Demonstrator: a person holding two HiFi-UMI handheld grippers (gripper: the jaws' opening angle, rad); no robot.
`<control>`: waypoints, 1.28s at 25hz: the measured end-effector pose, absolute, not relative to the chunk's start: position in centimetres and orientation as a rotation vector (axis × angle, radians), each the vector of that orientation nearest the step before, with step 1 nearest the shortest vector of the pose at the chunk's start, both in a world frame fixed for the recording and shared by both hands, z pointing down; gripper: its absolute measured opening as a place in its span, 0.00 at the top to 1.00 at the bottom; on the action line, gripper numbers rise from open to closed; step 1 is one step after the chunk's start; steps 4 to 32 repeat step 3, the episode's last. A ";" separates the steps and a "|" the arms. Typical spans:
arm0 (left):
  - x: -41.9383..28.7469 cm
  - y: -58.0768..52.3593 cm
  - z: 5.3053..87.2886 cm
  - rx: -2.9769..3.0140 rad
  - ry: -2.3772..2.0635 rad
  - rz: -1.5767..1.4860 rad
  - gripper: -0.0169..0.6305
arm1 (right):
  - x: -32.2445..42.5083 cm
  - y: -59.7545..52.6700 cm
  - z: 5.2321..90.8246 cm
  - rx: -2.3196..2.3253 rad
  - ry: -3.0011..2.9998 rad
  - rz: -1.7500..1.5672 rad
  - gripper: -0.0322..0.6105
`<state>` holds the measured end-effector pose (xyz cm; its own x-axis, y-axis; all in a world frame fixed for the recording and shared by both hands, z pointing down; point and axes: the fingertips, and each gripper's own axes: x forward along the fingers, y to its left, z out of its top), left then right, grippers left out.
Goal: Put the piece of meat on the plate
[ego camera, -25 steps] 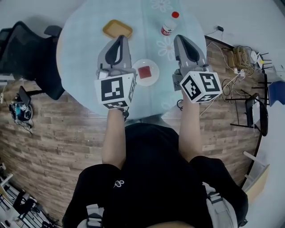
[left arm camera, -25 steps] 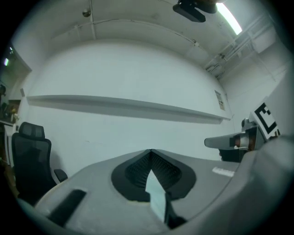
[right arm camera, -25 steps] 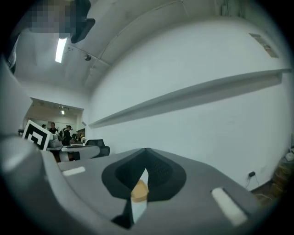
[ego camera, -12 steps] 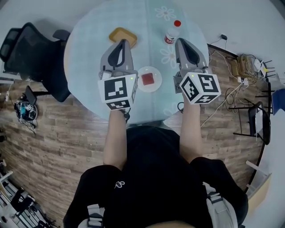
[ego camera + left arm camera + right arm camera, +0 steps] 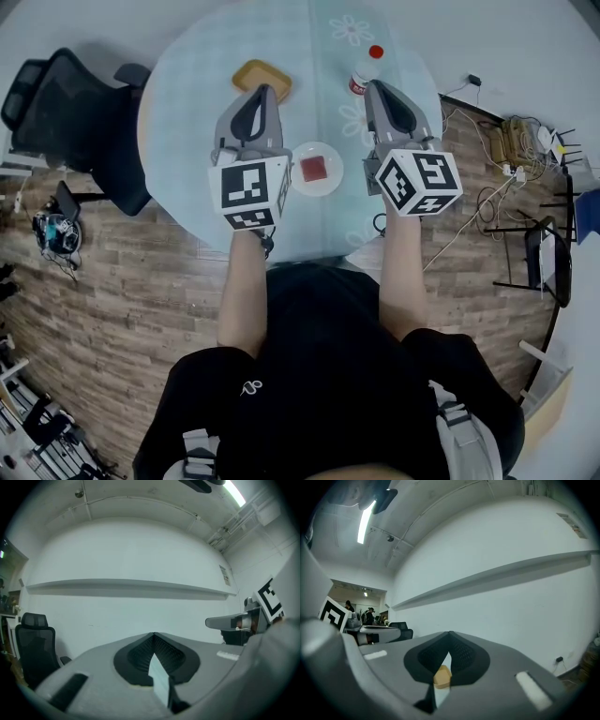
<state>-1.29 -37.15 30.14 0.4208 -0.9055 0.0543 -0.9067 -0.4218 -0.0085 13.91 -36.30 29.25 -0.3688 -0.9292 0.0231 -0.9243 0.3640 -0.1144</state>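
Note:
A red piece of meat (image 5: 314,169) lies on a small white plate (image 5: 330,182) on the round table (image 5: 192,103), between my two grippers. My left gripper (image 5: 262,89) hovers just left of the plate and points level away from me. Its jaws are shut and hold nothing, the tips meeting in the left gripper view (image 5: 153,634). My right gripper (image 5: 374,84) hovers just right of the plate, also level. It is likewise shut in the right gripper view (image 5: 450,633). A small tan shape (image 5: 442,677) shows through the slot below the tips; I cannot tell what it is.
A yellow tray (image 5: 262,79) sits at the far side of the table, ahead of the left gripper. A white bottle with a red cap (image 5: 364,70) stands by the right gripper's tip. A black office chair (image 5: 66,103) stands left of the table, cables (image 5: 516,131) lie on the floor right.
Both grippers keep their places beside the plate, and the meat stays on it. Only the head view has shifted a little, so the table sits slightly lower in the picture.

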 end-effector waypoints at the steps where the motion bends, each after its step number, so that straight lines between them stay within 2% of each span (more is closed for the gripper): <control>1: -1.3 -37.2 30.2 2.630 -1.673 0.080 0.98 | 13.9 -36.4 29.3 -1.739 2.559 -0.165 0.94; 32: -1.2 -37.4 30.5 2.633 -1.663 0.085 0.98 | 13.8 -36.5 29.4 -1.743 2.563 -0.161 0.94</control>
